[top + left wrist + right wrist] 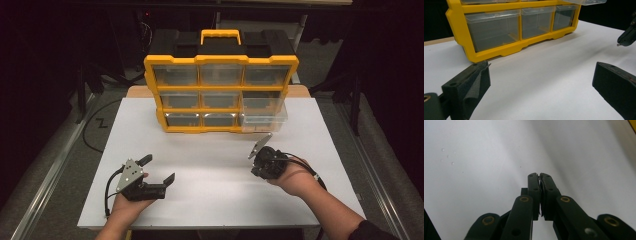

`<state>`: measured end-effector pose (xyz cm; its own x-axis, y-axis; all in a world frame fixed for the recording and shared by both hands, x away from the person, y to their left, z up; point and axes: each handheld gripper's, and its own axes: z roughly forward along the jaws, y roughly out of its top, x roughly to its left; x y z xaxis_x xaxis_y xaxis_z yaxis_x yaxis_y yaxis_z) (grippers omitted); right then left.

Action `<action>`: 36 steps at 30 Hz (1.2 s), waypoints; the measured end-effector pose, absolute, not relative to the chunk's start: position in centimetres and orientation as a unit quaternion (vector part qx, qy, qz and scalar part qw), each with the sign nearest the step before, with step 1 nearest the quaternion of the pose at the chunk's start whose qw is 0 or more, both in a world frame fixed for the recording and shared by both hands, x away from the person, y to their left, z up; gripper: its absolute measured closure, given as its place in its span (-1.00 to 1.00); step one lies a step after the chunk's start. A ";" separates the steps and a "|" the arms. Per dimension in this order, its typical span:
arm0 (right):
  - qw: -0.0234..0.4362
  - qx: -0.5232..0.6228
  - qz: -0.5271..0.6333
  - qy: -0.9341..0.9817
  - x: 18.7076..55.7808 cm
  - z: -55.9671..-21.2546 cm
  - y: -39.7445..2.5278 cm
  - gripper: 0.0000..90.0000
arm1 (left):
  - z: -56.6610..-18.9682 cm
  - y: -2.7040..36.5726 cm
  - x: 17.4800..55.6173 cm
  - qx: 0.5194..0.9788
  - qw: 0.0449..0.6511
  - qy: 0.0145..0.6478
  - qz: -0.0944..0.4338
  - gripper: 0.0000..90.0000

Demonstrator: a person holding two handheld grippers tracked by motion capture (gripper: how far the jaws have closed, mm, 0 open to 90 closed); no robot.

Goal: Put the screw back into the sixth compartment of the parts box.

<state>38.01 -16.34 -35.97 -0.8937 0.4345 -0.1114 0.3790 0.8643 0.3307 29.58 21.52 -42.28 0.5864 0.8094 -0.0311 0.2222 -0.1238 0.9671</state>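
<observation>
Yellow organizer [220,95] stands at table [210,200] far edge; bottom-right clear drawer [264,119] pulled out, lying ahead of right gripper [257,172], nearer arm. Right jaws closed, empty, per right gripper view. Left gripper [159,170] near front-left corner, jaws wide apart; its view shows lower drawer fronts close up.

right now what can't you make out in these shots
- Drawer contents of the yellow organizer: high view, too small and dim behind the clear fronts.
- Pulled-out drawer: left gripper view, cut off by the top edge.
- Right gripper: the jaws are pressed together.
</observation>
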 end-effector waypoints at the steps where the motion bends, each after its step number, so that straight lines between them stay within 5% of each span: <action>1: 0.092 0.213 0.152 0.961 38.0 -35.9 -16.5 0.99 | -42.3 21.5 29.6 0.700 0.550 0.368 0.267 -0.95; 36: 0.102 0.205 0.141 0.963 38.1 -32.2 -17.7 0.99 | -42.3 21.5 29.6 0.703 0.548 0.367 0.267 -0.95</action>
<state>38.07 -17.68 -32.17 -0.8954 0.4235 -0.1379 0.3664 0.8764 0.3127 29.59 21.54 -42.30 0.5884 0.8082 -0.0261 0.2229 -0.1311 0.9660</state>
